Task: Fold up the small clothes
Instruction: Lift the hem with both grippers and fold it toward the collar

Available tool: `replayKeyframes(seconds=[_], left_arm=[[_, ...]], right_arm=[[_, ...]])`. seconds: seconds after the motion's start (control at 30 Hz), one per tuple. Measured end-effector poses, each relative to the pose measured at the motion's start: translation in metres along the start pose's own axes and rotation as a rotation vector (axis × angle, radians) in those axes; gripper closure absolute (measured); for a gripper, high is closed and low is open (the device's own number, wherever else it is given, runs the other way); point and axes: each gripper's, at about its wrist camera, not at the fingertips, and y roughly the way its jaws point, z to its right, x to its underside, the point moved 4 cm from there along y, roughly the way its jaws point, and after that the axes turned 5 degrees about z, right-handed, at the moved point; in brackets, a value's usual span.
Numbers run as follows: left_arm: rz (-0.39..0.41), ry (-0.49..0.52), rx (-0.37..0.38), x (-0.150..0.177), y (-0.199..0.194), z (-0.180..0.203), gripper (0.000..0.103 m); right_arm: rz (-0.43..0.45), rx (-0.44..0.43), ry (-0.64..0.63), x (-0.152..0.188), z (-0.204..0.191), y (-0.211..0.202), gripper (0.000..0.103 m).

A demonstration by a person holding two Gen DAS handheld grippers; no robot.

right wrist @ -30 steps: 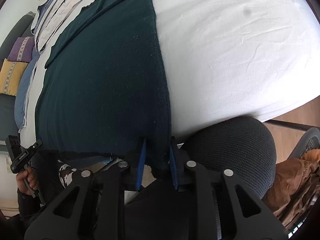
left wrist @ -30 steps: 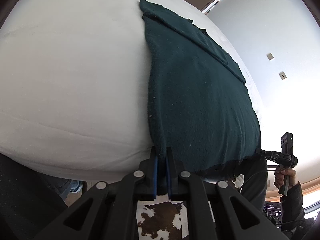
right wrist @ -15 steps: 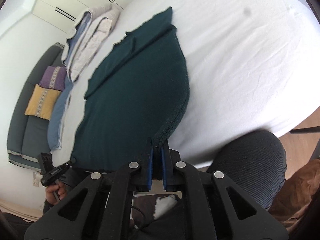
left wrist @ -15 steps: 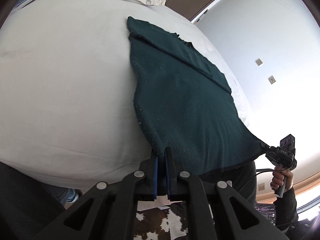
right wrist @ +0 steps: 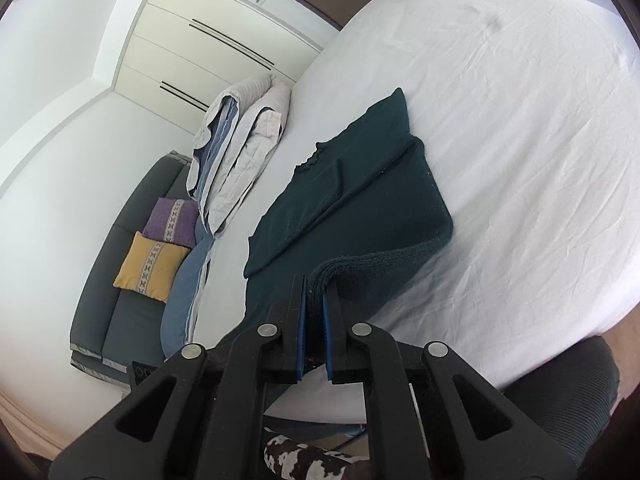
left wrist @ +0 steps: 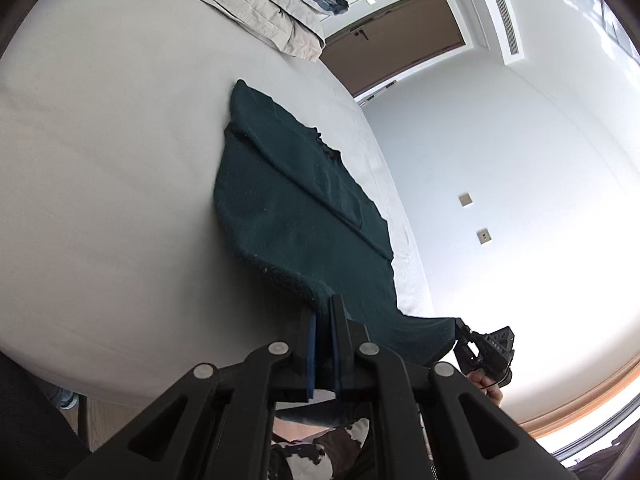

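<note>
A dark green knitted garment [left wrist: 304,208] lies on the white bed [left wrist: 100,180], sleeves folded across its far part. Its near hem is lifted off the sheet. My left gripper [left wrist: 323,312] is shut on one hem corner. My right gripper [right wrist: 314,284] is shut on the other hem corner, and it shows at the lower right of the left wrist view [left wrist: 464,330]. The garment [right wrist: 360,200] curls up from the bed [right wrist: 520,140] toward the right gripper's blue pads [right wrist: 301,320].
Folded bedding [right wrist: 240,132] is stacked at the head of the bed. A grey sofa [right wrist: 120,280] with purple and yellow cushions stands beyond the bed. A dark mesh chair [right wrist: 560,392] is at the bed's near edge. A brown door [left wrist: 400,28] is at the back.
Both grippers have risen and moved forward over the bed, lifting the garment's near hem off the edge. The right gripper closed on the hem between the earliest frame and half a second ago.
</note>
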Motion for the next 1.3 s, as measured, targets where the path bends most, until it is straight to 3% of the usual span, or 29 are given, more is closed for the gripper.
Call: replayKeyframes(seconds=[0.37,1.0,1.3], left_arm=[[0.065,-0.031,0.051,-0.038,0.012,0.011,0.096],[0.092,-0.033,0.063,-0.048,0.014,0.007,0.096],[0.123,-0.047,0.074,-0.068,0.022,0.006,0.096]], right_arm=[[0.059,-0.028,-0.011,-0.038,0.001,-0.005,0.097],[0.083,-0.008,-0.058,-0.043,-0.013,0.004,0.097],[0.094,-0.004,-0.065,-0.055,-0.016,0.02,0.097]])
